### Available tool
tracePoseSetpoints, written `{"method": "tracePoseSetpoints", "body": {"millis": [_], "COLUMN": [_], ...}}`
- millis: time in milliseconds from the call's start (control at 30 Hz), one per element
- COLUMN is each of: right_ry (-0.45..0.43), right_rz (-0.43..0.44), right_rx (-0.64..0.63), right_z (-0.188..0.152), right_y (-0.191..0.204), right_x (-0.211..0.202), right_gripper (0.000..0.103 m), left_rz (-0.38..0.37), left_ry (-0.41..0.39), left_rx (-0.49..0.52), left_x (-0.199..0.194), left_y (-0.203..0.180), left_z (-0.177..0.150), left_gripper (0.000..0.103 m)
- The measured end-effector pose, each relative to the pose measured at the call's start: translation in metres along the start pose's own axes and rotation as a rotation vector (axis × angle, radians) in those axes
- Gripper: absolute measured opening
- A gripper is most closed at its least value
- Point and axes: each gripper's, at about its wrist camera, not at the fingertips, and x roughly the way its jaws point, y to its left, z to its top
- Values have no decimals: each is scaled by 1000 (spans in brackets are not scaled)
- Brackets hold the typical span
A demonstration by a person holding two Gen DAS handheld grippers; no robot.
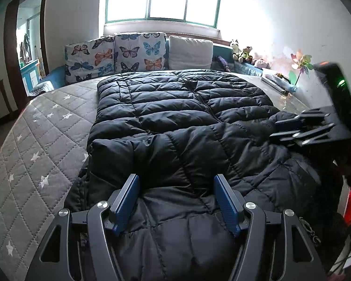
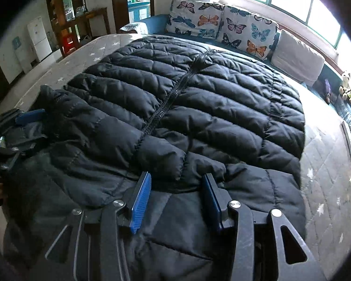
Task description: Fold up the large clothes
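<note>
Puffy quilted black jacket [image 1: 175, 117] on star-stitched mattress [image 1: 35, 152]; both claws spread apart.

Jacket [image 1: 175, 117] covers mid mattress [image 1: 35, 152], bare quilt strips open along left and right edges, cushions [image 1: 119, 53] block far end, flat box [image 1: 275, 83] and pinwheel [image 1: 300, 64] crowd right wall

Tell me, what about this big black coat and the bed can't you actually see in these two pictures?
- Black puffer jacket: its near end is cut off by the bottom edge in both wrist views, behind the left gripper and right gripper.
- Sleeves: folded puffy fabric hides where they end.
- Mattress under the jacket: covered.
- Toys by the window: too small, washed out by glare.
</note>
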Motion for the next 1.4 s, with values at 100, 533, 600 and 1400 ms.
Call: {"method": "tracePoseSetpoints", "body": {"millis": [100, 533, 600, 1400], "right_ry": [-44, -99, -116, -130], "right_rz": [17, 60, 59, 61], "right_rx": [30, 193, 204, -90], "right_z": [-7, -96, -96, -37], "right_y": [-11, -58, -57, 44], "right_x": [-33, -38, -40, -42], "right_gripper": [50, 51, 51, 51], "left_rz": [0, 19, 28, -33], "left_ry": [-1, 3, 6, 112], "left_rx": [-3, 7, 14, 73], "left_x": [-1, 0, 0, 11], "left_y": [-1, -2, -4, -22], "left_z": [0, 2, 2, 46], "left_gripper": [71, 71, 71, 71]}}
